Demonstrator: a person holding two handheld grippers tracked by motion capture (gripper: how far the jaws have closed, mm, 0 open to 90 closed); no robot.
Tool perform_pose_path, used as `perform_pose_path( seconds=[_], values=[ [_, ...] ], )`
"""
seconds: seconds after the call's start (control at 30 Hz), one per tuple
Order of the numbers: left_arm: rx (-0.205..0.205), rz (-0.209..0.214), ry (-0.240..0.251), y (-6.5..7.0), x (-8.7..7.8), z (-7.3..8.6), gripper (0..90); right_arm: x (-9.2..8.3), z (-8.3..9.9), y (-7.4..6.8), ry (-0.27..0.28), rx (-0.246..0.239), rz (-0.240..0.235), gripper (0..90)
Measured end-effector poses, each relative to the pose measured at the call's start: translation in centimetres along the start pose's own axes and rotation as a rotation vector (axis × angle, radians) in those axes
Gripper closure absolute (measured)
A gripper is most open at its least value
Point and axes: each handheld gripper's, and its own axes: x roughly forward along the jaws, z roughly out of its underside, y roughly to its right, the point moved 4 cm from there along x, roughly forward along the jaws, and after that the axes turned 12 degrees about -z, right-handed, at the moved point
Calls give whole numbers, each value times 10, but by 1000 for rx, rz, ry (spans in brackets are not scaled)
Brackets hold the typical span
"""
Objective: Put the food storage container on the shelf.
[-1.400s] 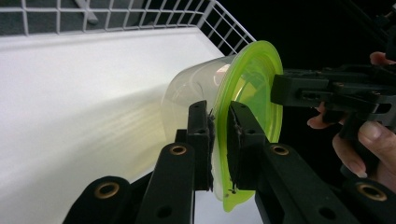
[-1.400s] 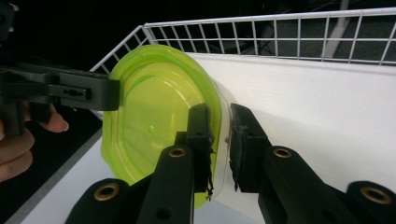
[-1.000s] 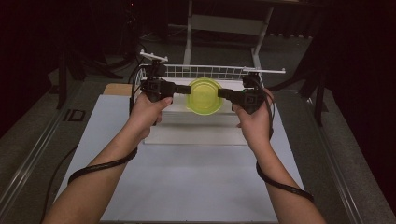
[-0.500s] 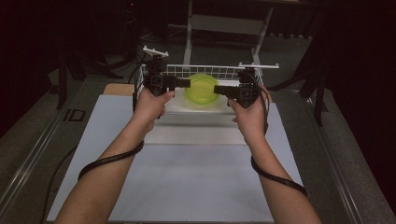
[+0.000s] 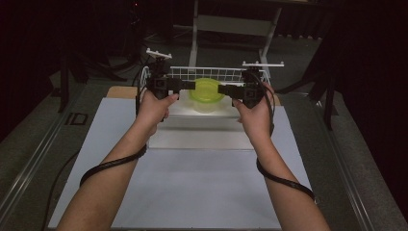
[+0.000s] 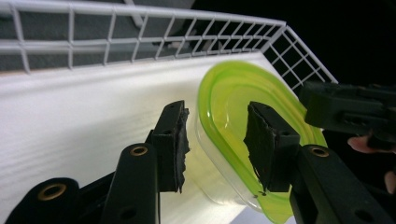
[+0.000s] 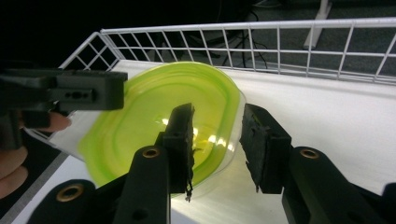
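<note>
Dark surroundings hide detail; both grippers' parted fingers straddle the green-lidded container's [image 5: 206, 94] rim, grip unclear

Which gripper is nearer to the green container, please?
Neither clearly: the left gripper straddles the container's rim on its left side, and the right gripper straddles its right side the same way, jaws apart.

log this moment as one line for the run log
left tool: open, jaws astride container rim | right tool: open, astride opposite rim | green-lidded container: on white tray by wire rack
</note>
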Motion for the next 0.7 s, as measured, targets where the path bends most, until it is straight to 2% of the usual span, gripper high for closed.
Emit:
perform_pose_path(
  seconds=[0.07, 0.2, 0.23, 0.3, 0.4, 0.43, 0.5, 0.53, 0.57, 0.6, 0.63, 0.67, 0.7],
  values=[
    [6, -6, 24, -3, -6, -2, 559, -6, -1, -5, 6, -27, -3, 629],
    [22, -13, 46, -5, -13, 0, 560, -12, 2, -9, 25, -44, -15, 639],
    [31, -18, 67, -6, -18, 3, 560, -15, 3, -11, 32, -48, -17, 643],
    [56, -38, 96, -6, -25, 7, 541, -22, 11, -17, 48, -65, -39, 724],
    [80, -23, 138, -3, -35, 17, 489, -27, 25, -25, 51, -97, -51, 900],
    [93, -18, 149, -2, -38, 21, 473, -28, 32, -27, 51, -116, -45, 900],
    [108, 8, 169, -1, -41, 30, 365, -25, 44, -29, 38, -136, -49, 900],
    [115, 16, 173, -1, -43, 35, 360, -23, 49, -29, 28, -137, -49, 900],
    [127, 38, 183, -1, -45, 41, 316, -19, 54, -28, 15, -135, -51, 900],
    [143, 56, 185, 0, -46, 47, 240, -16, 57, -26, 4, -129, -53, 900],
    [155, 52, 202, 0, -48, 52, 170, -13, 60, -25, -1, -121, -50, 900],
    [172, 43, 227, 1, -50, 59, 160, -10, 62, -23, -8, -120, -47, 900],
    [181, 8, 239, 1, -51, 65, 149, -7, 64, -22, -10, -114, -48, 900]
  ],
)
